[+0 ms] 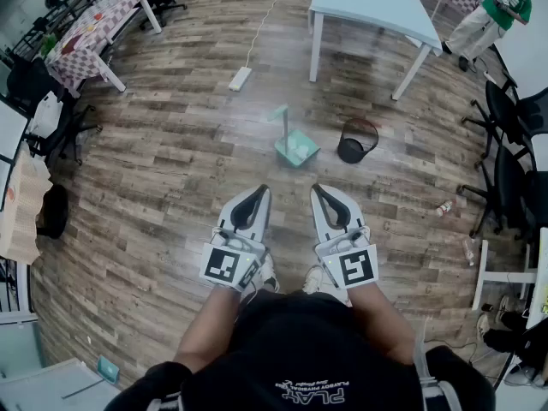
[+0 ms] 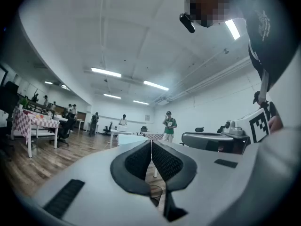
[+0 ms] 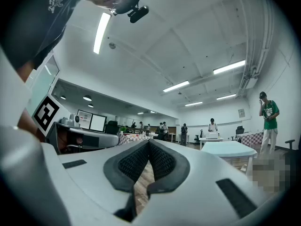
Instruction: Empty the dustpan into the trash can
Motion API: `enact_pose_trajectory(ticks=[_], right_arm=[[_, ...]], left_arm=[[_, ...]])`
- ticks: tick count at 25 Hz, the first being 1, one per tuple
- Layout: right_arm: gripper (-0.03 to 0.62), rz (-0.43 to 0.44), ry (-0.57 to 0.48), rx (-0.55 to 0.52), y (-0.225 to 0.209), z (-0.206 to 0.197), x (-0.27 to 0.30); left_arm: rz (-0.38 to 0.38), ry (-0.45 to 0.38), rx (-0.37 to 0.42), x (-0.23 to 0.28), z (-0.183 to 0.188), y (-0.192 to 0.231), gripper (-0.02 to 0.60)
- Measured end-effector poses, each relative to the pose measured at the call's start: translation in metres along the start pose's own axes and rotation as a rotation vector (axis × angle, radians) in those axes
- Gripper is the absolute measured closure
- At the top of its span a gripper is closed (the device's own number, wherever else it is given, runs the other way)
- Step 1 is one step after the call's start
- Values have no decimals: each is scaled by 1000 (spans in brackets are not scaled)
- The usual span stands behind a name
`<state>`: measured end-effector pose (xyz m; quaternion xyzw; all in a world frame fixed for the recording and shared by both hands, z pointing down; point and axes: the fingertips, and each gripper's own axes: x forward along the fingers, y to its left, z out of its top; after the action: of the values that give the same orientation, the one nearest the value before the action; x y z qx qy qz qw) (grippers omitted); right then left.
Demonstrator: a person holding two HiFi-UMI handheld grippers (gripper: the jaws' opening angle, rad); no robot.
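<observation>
Two hand-held tools point level over the brown wooden plank floor (image 1: 171,152): the white left gripper (image 1: 262,190) and the white right gripper (image 1: 316,188), each with its jaws pressed together on nothing. One teal plastic dustpan (image 1: 296,149) with an upright handle stands ahead, just beside one black mesh trash can (image 1: 357,140).

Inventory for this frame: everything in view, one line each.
dustpan: one, teal, on floor ahead, handle upright
trash can: one, black mesh, right of dustpan, apart
power strip: one, white, floor beyond, left
table: one, pale blue top, far centre
checkered table: one, red-and-white, far left
office chairs: at least two, black, right edge
person: one, green top, far right
left gripper: one, white, near centre, shut, empty
right gripper: one, white, beside it, shut, empty
</observation>
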<state>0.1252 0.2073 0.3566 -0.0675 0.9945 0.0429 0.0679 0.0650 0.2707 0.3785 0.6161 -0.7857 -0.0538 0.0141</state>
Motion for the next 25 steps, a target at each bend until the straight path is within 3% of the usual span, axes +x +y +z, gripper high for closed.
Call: enact_pose_trajectory(ticks=[6, 12, 16, 25], right_arm=[[571, -21, 5, -3, -7, -9, 8], [570, -57, 29, -40, -15, -33, 32], [569, -125, 9, -25, -24, -42, 43], [569, -238, 86, 8, -24, -77, 67]], left_arm=[[13, -4, 0, 10, -5, 13, 558], [80, -4, 56, 29, -20, 49, 558], [66, 14, 53, 39, -28, 62, 558], [41, 49, 36, 47, -47, 110, 557]])
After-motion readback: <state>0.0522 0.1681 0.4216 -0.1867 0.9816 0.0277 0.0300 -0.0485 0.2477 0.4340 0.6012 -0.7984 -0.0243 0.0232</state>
